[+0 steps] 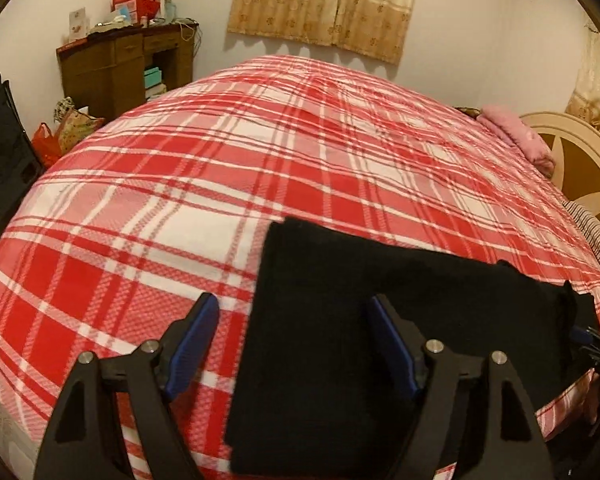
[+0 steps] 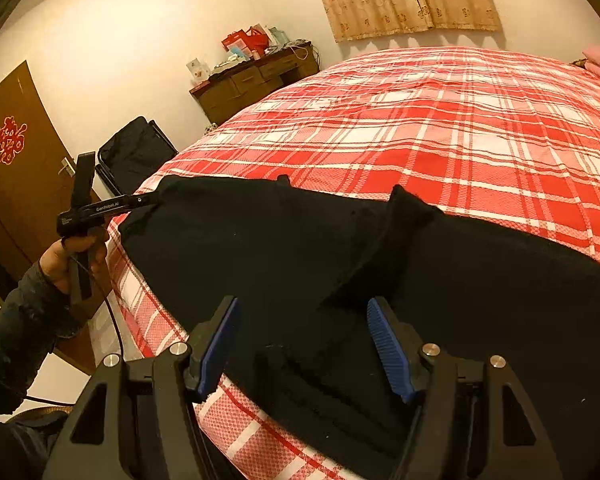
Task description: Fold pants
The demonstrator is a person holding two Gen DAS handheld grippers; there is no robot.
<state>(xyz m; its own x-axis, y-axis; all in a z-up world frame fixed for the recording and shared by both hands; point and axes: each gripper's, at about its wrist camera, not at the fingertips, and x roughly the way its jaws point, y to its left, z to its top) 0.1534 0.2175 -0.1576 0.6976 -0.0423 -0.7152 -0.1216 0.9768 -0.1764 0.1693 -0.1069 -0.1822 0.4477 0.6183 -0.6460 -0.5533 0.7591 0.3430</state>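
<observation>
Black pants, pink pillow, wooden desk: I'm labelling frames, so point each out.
black pants [image 1: 340, 320], left wrist view, middle of the folded cloth
pink pillow [image 1: 516, 132], left wrist view, its top
wooden desk [image 2: 256, 80], right wrist view, drawer front

Both wrist views look closely across the bed [image 1: 260, 152], sharing pants [image 2: 340, 248].

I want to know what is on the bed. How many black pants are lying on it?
1. One pair of black pants lies along the near edge of the plaid bed, in front of both open grippers. More could lie outside the views.
</observation>
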